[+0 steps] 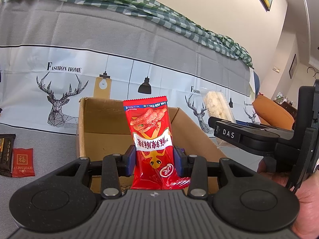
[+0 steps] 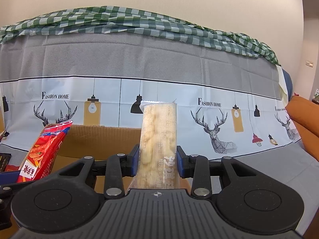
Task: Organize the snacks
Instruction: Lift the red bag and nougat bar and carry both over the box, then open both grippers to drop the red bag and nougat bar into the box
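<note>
1. the left gripper (image 1: 156, 160) has its blue pads closed on a red snack packet (image 1: 152, 139), which stands upright between them, printed upside down with a picture of reddish sticks.
2. the right gripper (image 2: 157, 160) is clamped on a clear pastry packet (image 2: 158, 139) with pale, crumbly pieces inside; it too stands upright between the pads.
3. an open cardboard box (image 1: 95, 123) sits just beyond both grippers on a grey cloth (image 1: 49, 139). the part of its inside that shows, the back wall and some floor, holds nothing; the rest is hidden behind the grippers and packets.
4. both packets are held above the near edge of the box, not resting in it.
5. left of the box, on the cloth, a small red sachet (image 1: 23, 162) lies touching a dark brown packet (image 1: 6, 155).
6. behind the box hangs a printed cover (image 2: 159, 69) with deer and lamps, with a green checked cloth (image 2: 119, 22) bunched along its top.
7. a hand (image 1: 297, 199) grips the right gripper's handle at the edge of the left wrist view.
</note>
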Action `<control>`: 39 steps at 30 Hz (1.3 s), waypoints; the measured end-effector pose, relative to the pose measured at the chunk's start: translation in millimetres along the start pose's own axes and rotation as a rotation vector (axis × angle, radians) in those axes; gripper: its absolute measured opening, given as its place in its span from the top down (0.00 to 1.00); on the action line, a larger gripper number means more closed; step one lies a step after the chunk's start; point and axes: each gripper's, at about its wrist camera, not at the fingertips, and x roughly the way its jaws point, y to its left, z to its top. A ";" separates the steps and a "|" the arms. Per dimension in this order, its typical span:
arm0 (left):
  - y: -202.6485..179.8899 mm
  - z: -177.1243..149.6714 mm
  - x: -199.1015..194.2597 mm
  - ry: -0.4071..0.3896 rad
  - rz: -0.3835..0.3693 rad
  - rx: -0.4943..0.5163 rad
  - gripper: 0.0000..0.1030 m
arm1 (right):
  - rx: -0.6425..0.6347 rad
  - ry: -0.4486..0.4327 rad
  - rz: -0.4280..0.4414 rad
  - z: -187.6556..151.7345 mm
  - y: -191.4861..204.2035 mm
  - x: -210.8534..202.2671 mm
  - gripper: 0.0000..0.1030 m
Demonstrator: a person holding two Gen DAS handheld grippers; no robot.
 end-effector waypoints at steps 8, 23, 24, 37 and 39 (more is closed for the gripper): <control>-0.3 0.1 0.1 0.000 0.001 -0.001 0.58 | 0.000 0.000 0.000 0.0 -0.2 0.0 0.63; -1.1 0.4 0.5 0.002 0.004 0.000 0.58 | 0.003 0.002 0.001 0.1 -0.6 0.2 0.63; -1.1 0.4 0.6 0.002 0.003 -0.001 0.58 | 0.004 0.003 0.002 0.2 -0.8 0.3 0.63; -3.8 -0.3 -1.3 -0.002 0.004 0.006 0.53 | 0.000 -0.014 -0.012 2.1 -0.3 -2.1 0.57; -2.4 0.1 -2.2 -0.003 0.013 0.002 0.53 | 0.014 -0.015 -0.016 3.0 -0.4 -2.4 0.52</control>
